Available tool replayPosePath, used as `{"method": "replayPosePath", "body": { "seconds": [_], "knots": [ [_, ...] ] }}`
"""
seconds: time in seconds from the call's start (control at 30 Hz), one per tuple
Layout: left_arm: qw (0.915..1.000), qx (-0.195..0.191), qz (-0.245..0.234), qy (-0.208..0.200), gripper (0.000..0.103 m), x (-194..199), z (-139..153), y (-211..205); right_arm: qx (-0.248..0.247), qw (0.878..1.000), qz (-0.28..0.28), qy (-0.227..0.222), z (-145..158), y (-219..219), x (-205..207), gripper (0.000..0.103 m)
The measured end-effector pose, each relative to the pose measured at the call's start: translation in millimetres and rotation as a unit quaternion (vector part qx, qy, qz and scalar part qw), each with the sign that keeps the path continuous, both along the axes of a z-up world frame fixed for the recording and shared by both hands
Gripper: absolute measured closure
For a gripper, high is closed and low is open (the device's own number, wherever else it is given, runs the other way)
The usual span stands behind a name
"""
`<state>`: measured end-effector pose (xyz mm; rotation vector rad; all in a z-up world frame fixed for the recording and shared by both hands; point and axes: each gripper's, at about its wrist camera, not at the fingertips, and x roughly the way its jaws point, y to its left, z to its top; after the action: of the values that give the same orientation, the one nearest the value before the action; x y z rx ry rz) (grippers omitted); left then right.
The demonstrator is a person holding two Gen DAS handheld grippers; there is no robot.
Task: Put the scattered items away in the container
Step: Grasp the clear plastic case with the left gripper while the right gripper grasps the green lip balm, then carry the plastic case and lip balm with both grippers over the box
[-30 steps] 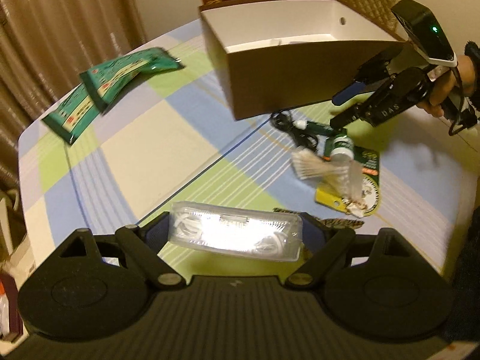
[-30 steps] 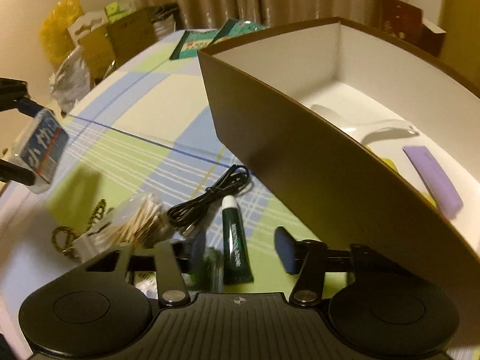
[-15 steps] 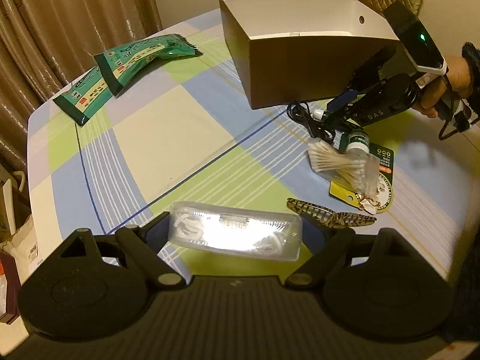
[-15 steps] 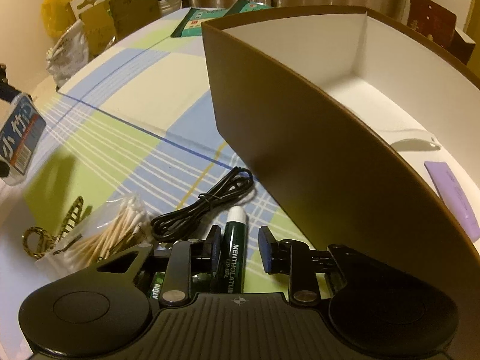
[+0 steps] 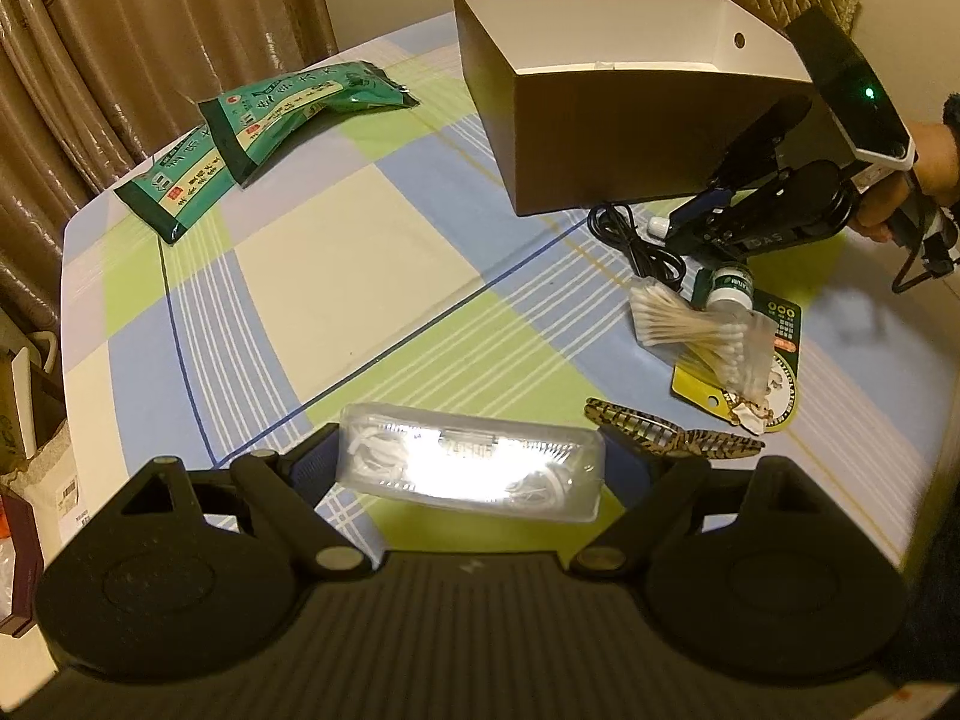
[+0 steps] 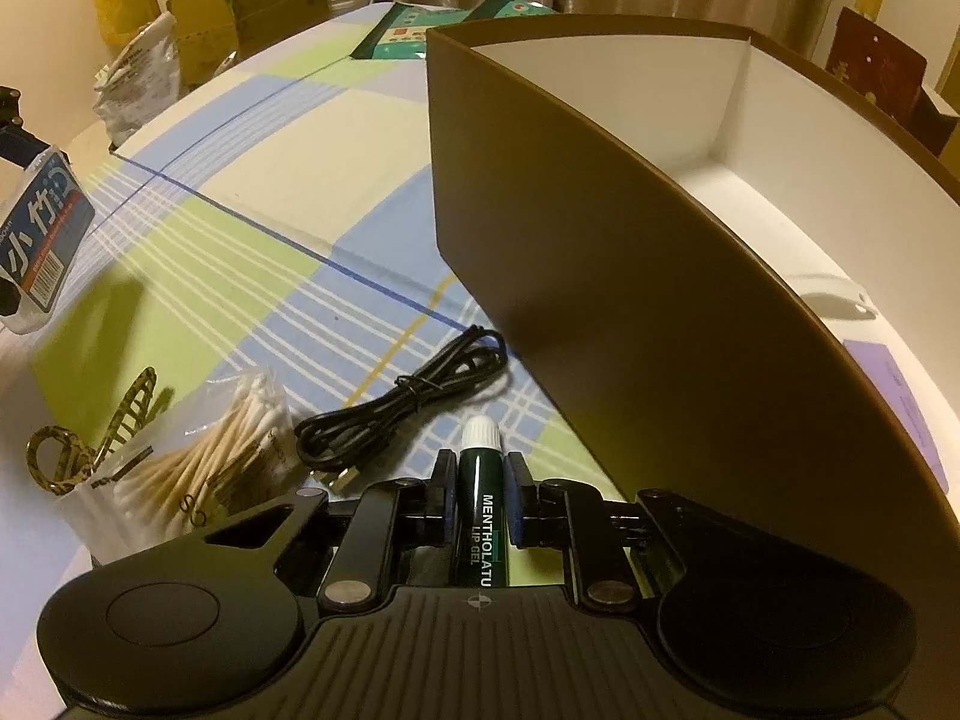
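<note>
Right claw (image 6: pixel 480 480) newly closed, green lip-gel tube (image 6: pixel 483 516)

- Box (image 6: pixel 600 276): brown outside, white inside.
- Tablecloth (image 5: pixel 336 276): blue, green, cream checks, white stripes.
- Tube (image 6: pixel 483 516): dark green, white cap.
- Cable (image 6: pixel 408 402): black.
- 2 packets (image 5: pixel 264 120): green.

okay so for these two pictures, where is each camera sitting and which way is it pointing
Left wrist: rides on the left gripper, angled down across the table; its fingers clamp a clear plastic case; the right gripper and a hand show.
Right wrist: rides on the right gripper, aimed down beside the brown box; its fingers pinch a lip gel tube.
Shared: box, black cable, cotton swabs.
</note>
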<state>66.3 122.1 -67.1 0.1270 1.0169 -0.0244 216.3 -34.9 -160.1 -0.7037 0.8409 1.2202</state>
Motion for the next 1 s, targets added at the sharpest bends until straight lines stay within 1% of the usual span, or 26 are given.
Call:
{"method": "replayPosePath", "body": {
  "seconds": [0.27, 0.53, 0.8, 1.0],
  "knots": [
    [1.0, 0.003, -0.001, -0.002, 0.017, 1, 0, -3, 0.004, 1.0, -0.009, -0.003, 8, -15, -1, 0.09],
    [0.9998, 0.009, -0.012, -0.01, 0.017, 5, 6, -13, 0.019, 1.0, -0.018, -0.003, 24, -39, -6, 0.09],
    [0.999, 0.018, -0.035, -0.02, 0.017, 15, 15, -33, 0.036, 0.999, -0.03, -0.004, 43, -71, -11, 0.09],
    [0.9975, 0.026, -0.059, -0.029, 0.017, 27, 21, -51, 0.055, 0.998, -0.038, -0.006, 64, -97, -13, 0.09]
  ]
}}
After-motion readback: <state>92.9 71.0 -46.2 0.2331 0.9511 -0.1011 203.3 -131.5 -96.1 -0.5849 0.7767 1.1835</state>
